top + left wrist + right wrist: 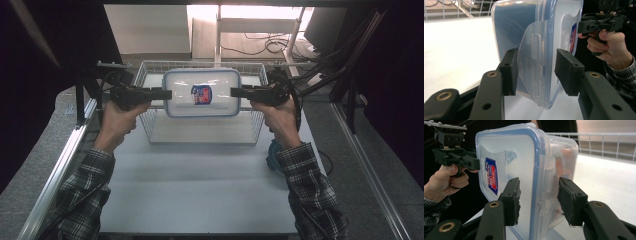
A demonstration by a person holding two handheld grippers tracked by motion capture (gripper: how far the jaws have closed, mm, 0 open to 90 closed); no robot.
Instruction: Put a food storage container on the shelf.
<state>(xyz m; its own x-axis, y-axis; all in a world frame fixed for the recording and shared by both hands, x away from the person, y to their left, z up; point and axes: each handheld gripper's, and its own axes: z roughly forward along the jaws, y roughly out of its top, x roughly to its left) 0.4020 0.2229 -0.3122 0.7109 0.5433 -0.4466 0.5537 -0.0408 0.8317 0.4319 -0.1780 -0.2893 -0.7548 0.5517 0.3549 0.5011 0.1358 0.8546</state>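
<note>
Above wire basket | container clamped by left tool, right tool | table below

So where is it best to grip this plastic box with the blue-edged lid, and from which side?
Probably at its two short ends, one gripper from each side, as here. The plastic box is long and flat, and each end carries a latch flap which the left gripper and right gripper straddle across lid and base.
</note>
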